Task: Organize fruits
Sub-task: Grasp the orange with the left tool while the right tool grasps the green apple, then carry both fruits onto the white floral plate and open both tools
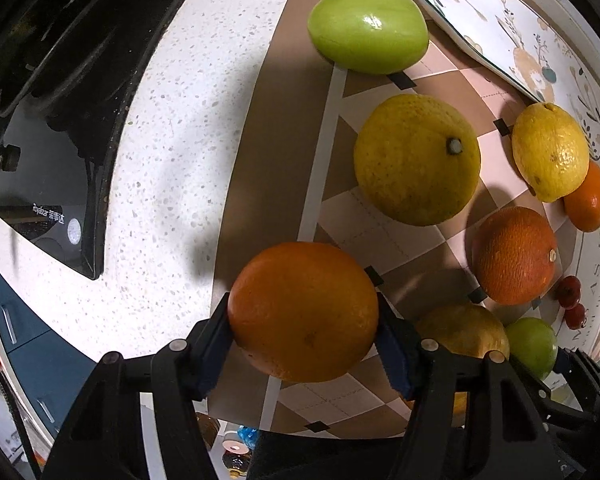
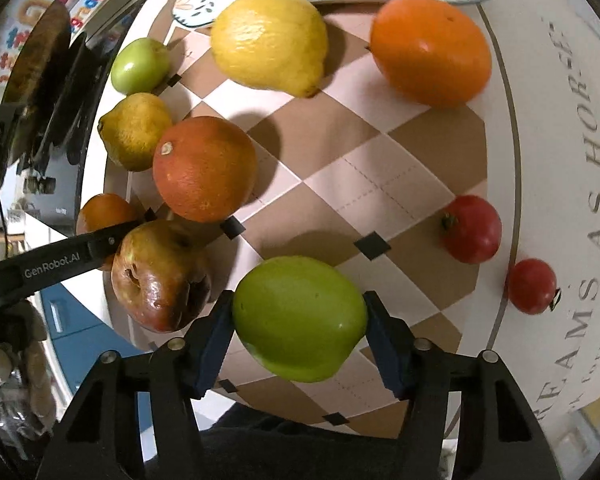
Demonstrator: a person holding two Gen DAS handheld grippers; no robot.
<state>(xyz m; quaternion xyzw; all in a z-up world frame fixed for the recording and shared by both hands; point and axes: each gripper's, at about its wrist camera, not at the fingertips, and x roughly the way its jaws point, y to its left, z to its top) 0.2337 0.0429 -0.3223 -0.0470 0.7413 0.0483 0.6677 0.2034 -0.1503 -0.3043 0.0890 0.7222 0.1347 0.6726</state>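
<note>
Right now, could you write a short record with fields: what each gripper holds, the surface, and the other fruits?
left gripper: shut on round orange fruit
right gripper: shut on smooth green fruit
surface: brown-and-pink checkered mat
loose fruits: yellow lemon, two small red tomatoes, bruised reddish pear

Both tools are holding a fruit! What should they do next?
Probably carry them toward the flowered plate. The left tool is clamped on a round orange and the right tool on a smooth green fruit, while the plate's visible part looks bare.
</note>
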